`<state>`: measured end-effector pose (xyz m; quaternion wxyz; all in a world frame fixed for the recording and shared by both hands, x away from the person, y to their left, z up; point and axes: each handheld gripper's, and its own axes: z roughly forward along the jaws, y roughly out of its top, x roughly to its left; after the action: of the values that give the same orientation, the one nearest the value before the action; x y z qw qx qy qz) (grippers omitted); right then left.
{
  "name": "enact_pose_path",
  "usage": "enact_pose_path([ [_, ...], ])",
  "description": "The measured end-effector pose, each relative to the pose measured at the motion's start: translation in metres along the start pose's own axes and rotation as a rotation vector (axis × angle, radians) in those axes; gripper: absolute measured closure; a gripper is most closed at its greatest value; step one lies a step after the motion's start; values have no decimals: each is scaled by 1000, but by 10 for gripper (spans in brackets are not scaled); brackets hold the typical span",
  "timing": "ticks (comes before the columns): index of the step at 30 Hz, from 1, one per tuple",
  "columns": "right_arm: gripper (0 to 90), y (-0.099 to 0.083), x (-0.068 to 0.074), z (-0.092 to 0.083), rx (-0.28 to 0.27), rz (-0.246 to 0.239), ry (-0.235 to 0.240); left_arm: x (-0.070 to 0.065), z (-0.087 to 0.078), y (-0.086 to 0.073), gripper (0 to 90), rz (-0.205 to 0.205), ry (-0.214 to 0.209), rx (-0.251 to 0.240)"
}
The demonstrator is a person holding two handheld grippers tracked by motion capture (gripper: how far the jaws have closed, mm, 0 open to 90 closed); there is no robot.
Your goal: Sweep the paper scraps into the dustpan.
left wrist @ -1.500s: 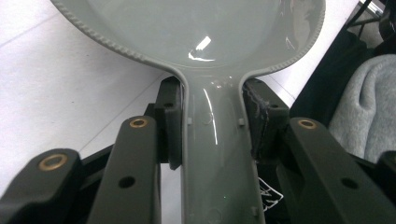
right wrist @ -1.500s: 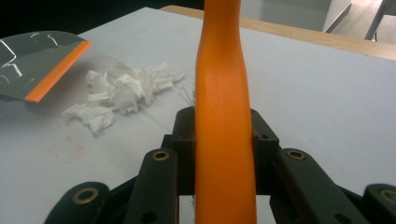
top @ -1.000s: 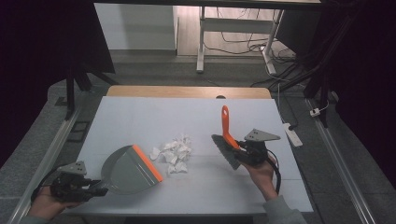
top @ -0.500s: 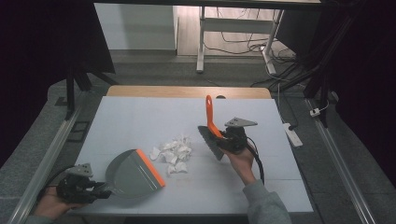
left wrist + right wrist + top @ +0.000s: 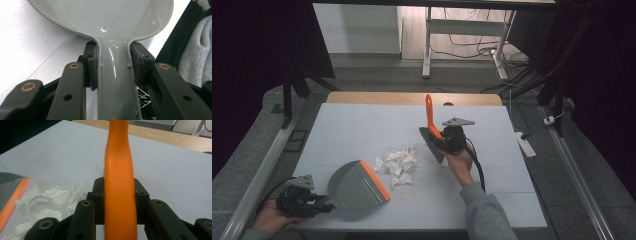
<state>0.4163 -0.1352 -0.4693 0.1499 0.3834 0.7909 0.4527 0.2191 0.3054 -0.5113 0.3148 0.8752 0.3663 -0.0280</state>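
A grey dustpan (image 5: pixel 357 187) with an orange lip lies on the white table at the front left. My left gripper (image 5: pixel 314 204) is shut on its grey handle (image 5: pixel 115 82). A pile of crumpled white paper scraps (image 5: pixel 398 162) sits just right of the pan's lip and appears again (image 5: pixel 47 200) in the right gripper view. My right gripper (image 5: pixel 443 142) is shut on the orange handle (image 5: pixel 119 187) of a hand brush (image 5: pixel 431 135), held just right of the pile with the handle pointing up and away and the dark bristles low over the table.
The white table (image 5: pixel 362 130) has a wooden strip (image 5: pixel 412 98) along its far edge. A white power strip (image 5: pixel 526 143) lies on the floor to the right. Metal rails run along both sides, and a desk frame with cables stands beyond.
The right hand has carried the brush leftward, from the right part of the table to just beside the paper pile. The dustpan and left gripper have stayed put.
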Motion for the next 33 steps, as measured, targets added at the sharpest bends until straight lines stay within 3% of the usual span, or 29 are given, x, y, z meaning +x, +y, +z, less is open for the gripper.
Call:
enact_pose_path([
  [10, 709, 14, 0, 26, 24, -3, -8, 0, 1, 1, 616, 4, 0, 5],
  [25, 709, 12, 13, 49, 83, -16, 11, 0, 3, 4, 617, 6, 2, 5],
  [27, 710, 15, 19, 55, 113, -8, 23, 0, 4, 5, 617, 5, 2, 6],
  [33, 711, 17, 41, 69, 148, -42, 45, -1, 5, 7, 617, 9, -1, 8],
])
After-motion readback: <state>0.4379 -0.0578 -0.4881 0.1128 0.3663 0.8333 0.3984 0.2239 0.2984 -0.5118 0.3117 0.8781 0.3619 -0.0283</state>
